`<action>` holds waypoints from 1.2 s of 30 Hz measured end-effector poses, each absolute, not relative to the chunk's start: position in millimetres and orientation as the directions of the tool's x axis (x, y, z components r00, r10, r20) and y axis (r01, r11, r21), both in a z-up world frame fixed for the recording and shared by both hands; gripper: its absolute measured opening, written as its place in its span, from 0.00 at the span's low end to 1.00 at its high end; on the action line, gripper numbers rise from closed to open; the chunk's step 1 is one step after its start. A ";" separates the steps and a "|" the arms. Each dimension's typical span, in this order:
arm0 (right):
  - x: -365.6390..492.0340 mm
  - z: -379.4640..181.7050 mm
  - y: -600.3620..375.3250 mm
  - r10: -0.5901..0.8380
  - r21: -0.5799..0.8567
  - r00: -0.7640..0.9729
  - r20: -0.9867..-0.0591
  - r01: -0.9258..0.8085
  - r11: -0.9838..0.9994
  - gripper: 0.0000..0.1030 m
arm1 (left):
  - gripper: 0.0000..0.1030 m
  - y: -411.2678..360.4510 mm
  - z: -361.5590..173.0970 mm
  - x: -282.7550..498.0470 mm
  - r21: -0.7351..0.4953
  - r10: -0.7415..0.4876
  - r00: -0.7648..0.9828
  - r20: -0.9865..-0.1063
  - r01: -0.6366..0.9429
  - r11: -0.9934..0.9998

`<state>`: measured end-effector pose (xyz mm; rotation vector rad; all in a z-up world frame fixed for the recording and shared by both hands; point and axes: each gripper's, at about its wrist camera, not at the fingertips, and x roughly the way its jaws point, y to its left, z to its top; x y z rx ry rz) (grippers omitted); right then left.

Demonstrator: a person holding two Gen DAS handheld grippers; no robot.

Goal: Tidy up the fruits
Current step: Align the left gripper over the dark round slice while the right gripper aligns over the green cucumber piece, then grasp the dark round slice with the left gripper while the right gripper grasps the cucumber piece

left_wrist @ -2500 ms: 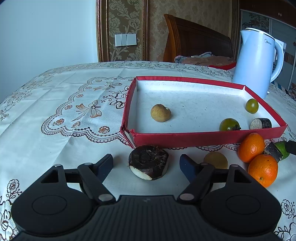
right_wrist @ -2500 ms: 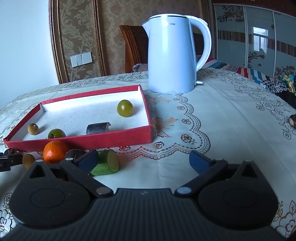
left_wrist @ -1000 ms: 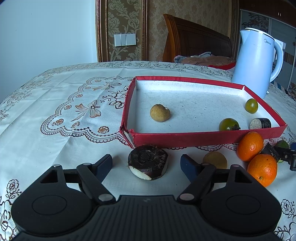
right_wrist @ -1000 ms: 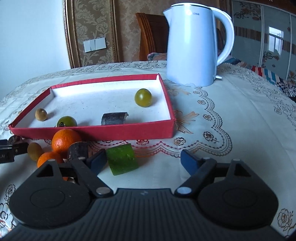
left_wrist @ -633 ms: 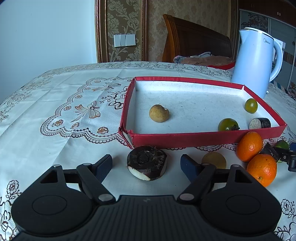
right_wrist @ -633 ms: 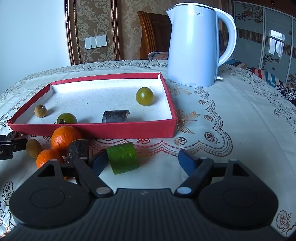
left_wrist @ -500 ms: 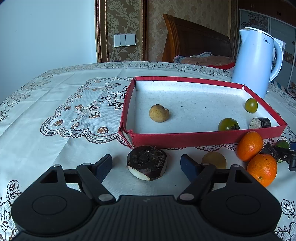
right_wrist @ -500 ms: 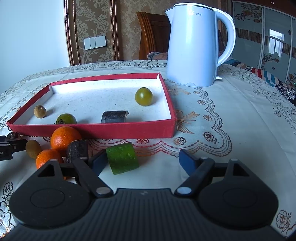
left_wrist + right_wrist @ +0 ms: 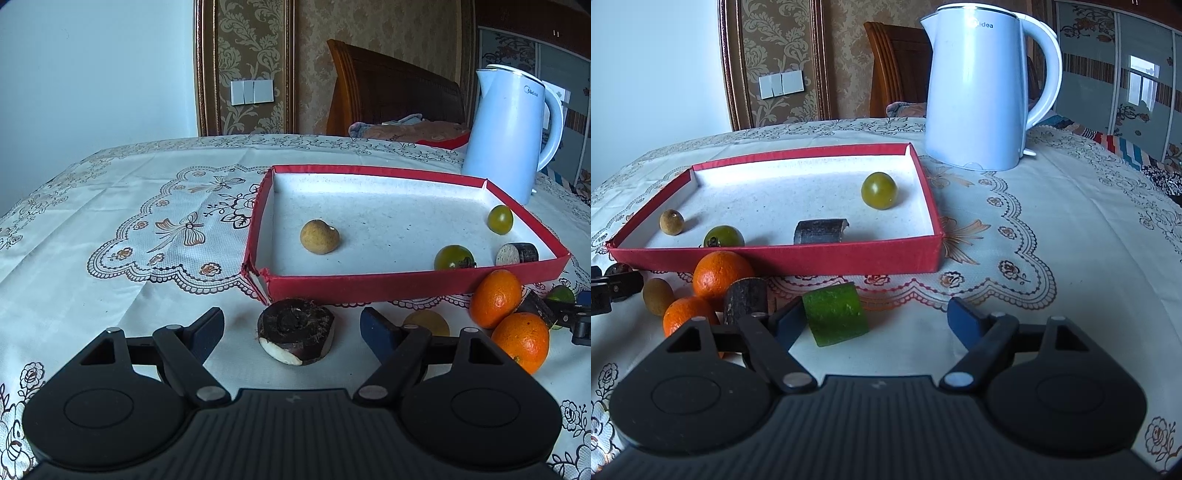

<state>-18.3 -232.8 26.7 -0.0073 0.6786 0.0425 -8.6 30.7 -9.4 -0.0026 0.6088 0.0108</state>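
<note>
- Cream embroidered tablecloth (image 9: 122,206) covers the table, a pale blue electric kettle (image 9: 982,92) standing behind.
- Shallow red-walled cardboard tray (image 9: 369,286) already holds four pieces, seemingly the collecting spot.
- Left gripper (image 9: 291,326) is spread around a dark round sliced fruit (image 9: 295,330), untouched.
- Right gripper (image 9: 875,321) gapes around a green cut chunk (image 9: 834,314), perhaps brushing one pad.

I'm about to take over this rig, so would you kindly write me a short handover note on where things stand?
Left gripper: open, astride the dark round piece, not gripping.
Right gripper: open, green chunk by its left finger.
Red tray holds: brown fruit, two green fruits, one dark piece.
Left outside: two oranges, small brown fruit, dark stub, both pieces above.
</note>
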 end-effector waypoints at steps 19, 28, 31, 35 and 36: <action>-18.5 25.9 -228.7 0.048 -0.001 0.778 -0.627 -0.062 0.998 0.55 | 0.43 31.8 -11.1 -9.1 -0.023 -0.021 0.811 -0.585 0.009 1.000; -19.7 26.5 -227.8 0.059 -0.002 0.782 -0.620 -0.077 0.997 0.32 | 0.43 35.8 -10.7 -14.1 -0.047 -0.044 0.807 -0.588 0.020 0.999; -20.6 26.6 -225.9 0.068 -0.007 0.783 -0.618 -0.092 0.996 0.27 | 0.43 37.1 -10.6 -15.8 -0.054 -0.046 0.808 -0.588 0.017 0.998; -21.0 27.0 -228.3 0.077 0.009 0.784 -0.616 -0.092 0.996 0.27 | 0.43 37.4 -10.2 -16.7 -0.061 -0.054 0.809 -0.585 0.022 0.998; -21.0 27.1 -229.2 0.081 0.014 0.784 -0.615 -0.091 0.996 0.27 | 0.43 38.1 -9.8 -16.9 -0.069 -0.062 0.810 -0.583 0.027 0.997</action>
